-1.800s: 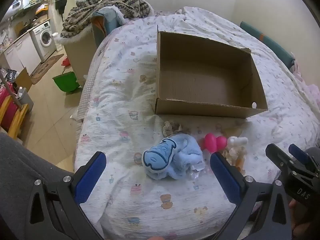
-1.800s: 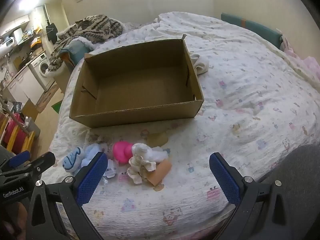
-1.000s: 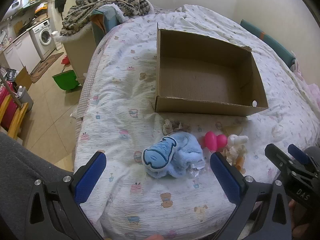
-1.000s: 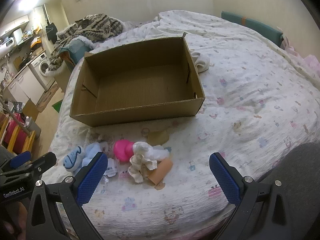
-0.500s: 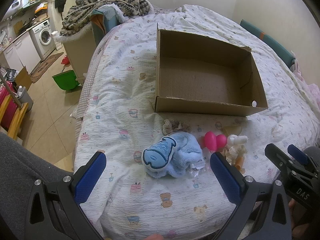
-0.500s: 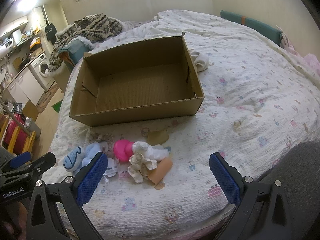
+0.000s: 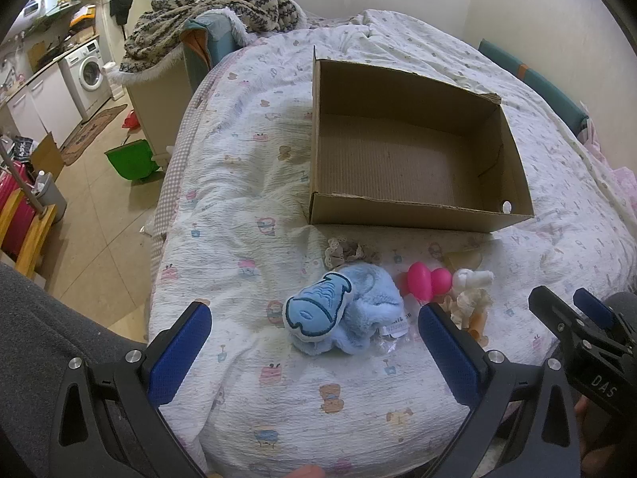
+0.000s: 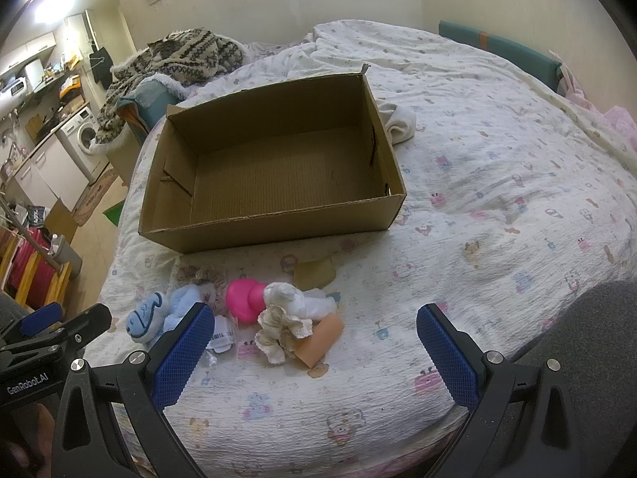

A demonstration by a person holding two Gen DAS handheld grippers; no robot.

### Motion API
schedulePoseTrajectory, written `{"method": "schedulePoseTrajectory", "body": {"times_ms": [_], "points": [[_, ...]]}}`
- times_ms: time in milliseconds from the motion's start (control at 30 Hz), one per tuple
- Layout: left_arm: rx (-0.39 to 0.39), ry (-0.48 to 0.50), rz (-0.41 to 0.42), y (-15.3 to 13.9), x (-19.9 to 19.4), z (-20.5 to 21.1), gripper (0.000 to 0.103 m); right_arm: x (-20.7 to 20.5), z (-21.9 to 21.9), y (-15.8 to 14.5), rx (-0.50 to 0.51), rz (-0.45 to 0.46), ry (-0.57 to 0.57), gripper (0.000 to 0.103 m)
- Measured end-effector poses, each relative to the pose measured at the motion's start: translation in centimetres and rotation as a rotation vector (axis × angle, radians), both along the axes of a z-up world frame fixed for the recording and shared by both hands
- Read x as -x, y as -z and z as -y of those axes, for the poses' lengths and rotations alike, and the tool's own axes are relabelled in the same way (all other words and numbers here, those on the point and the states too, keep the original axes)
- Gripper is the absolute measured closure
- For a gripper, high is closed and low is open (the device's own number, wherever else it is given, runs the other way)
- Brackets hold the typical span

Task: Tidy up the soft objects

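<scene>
An open, empty cardboard box (image 7: 414, 215) (image 8: 274, 227) stands on the bed. In front of it lies a row of small soft things: a blue fish plush on a blue fluffy cloth (image 7: 318, 310) (image 8: 145, 318), a lacy beige piece (image 7: 342, 253), a pink squishy toy (image 7: 424, 283) (image 8: 245, 298), a white and cream frilly bundle (image 7: 471, 290) (image 8: 284, 318) and an orange tube (image 8: 320, 338). My left gripper (image 7: 314, 342) is open, just short of the blue plush. My right gripper (image 8: 316, 348) is open, just short of the bundle. Both are empty.
The bed's printed quilt (image 8: 497, 199) reaches far right. A white cloth (image 8: 398, 119) lies behind the box. A patterned blanket pile (image 7: 215, 12) sits at the bed's far left. The bed edge drops to the floor on the left, with a green bin (image 7: 131, 159).
Both grippers have shifted only very slightly and stay open. The objects on the bed have not moved.
</scene>
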State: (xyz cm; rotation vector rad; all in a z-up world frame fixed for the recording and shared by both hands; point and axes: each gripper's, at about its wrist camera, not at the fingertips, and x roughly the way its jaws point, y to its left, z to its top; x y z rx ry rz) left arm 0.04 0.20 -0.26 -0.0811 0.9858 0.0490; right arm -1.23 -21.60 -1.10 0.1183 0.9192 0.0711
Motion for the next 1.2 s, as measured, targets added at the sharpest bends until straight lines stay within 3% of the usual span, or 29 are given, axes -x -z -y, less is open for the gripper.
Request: {"method": "schedulePoseTrajectory", "body": {"times_ms": [1200], "points": [[-0.006, 0.0, -0.008, 0.21, -0.09, 0.04, 0.0, -0.11, 0.31, 0.09, -0.01, -0.003, 0.006, 0.0]]}}
